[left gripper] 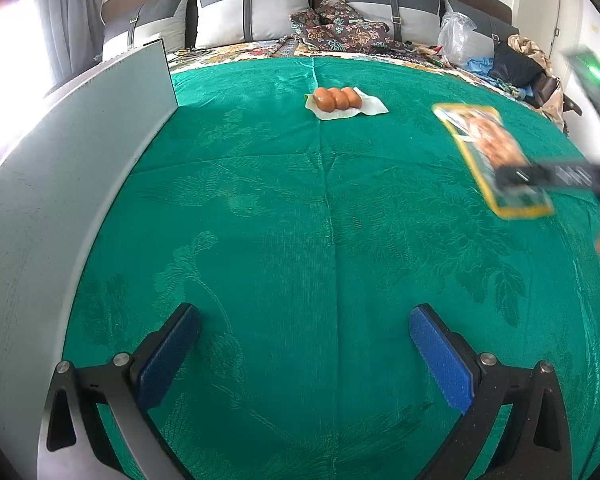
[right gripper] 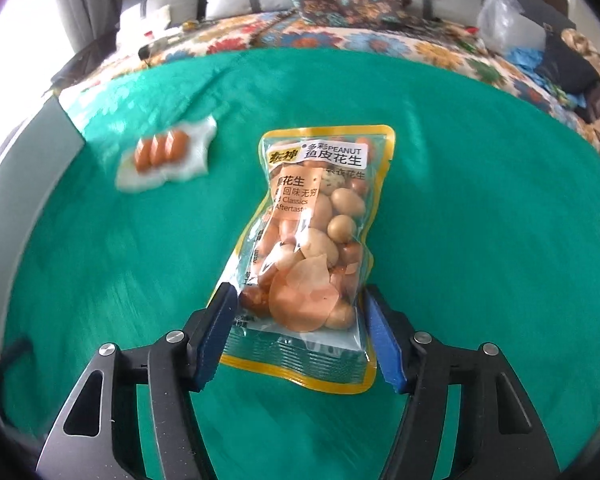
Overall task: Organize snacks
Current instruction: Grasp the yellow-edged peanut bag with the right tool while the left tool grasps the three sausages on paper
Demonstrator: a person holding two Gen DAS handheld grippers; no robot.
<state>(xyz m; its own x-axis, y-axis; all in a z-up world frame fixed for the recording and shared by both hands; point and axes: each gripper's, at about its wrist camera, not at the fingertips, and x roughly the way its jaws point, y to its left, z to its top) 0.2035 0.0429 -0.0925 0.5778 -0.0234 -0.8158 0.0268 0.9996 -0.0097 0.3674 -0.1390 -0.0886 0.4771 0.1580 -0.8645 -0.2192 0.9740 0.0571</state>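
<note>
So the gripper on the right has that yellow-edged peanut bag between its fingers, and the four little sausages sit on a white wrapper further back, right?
Nearly: there are three sausages, not four, as the left wrist view shows. The rest stands: the right gripper has the peanut bag between its fingers.

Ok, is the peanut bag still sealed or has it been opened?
Sealed, as far as shows: the peanut bag has both end seams flat and unbroken, nuts all inside, none on the green cloth.
</note>
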